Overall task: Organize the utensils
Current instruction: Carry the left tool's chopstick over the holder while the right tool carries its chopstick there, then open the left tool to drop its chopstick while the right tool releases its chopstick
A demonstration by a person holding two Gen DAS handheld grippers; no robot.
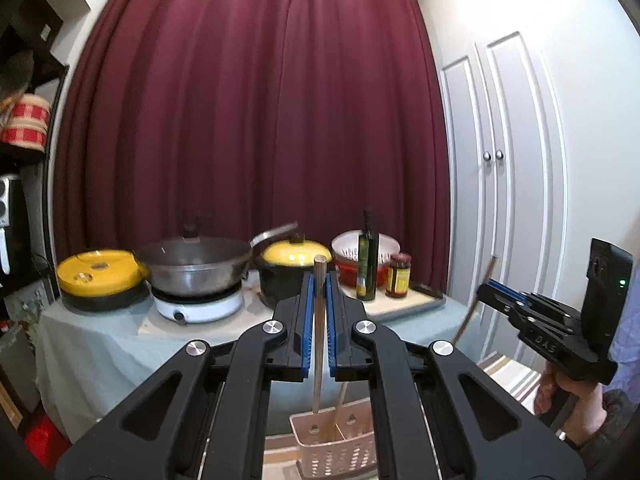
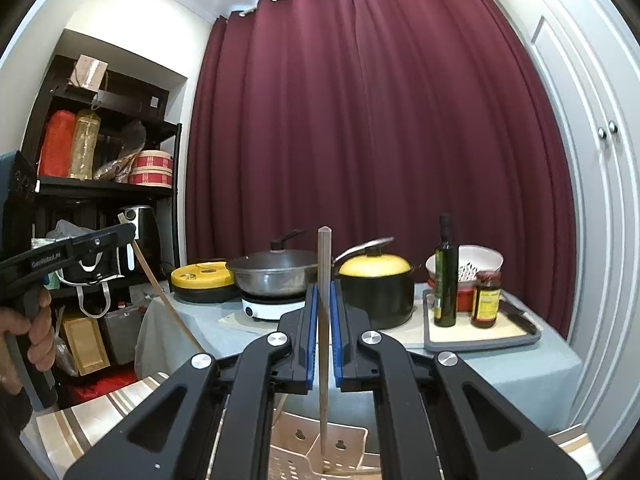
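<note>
Each gripper clamps one chopstick upright between blue pads. Left gripper [image 1: 320, 280] grips a chopstick [image 1: 319, 336] — lower end down inside the beige slotted caddy [image 1: 338, 450] below the fingers. A second, thinner wooden stick [image 1: 340, 406] leans in the caddy too. Right gripper [image 2: 324, 292] grips its chopstick [image 2: 323, 340], tip in the caddy [image 2: 316, 454] near the divider; which compartment, cannot tell. In the left view the right gripper [image 1: 502, 290] shows at the right edge, hand [image 1: 568, 396] on its handle, its stick slanting down. The caddy sits low in front of the table [image 2: 500, 364], on a striped surface [image 2: 80, 420].

On the tabletop, left to right: yellow lidded pan [image 2: 202, 280], wok [image 2: 276, 276] on a white burner [image 2: 272, 308], black pot with yellow lid [image 2: 376, 292]. At the right edge, a grey tray [image 2: 480, 338] holds an oil bottle [image 2: 446, 276] and a sauce jar [image 2: 486, 300]; a white bowl [image 2: 476, 264] sits behind. Maroon curtain [image 2: 360, 120] behind — black shelf [image 2: 100, 184] left, white doors [image 2: 600, 160] right.
</note>
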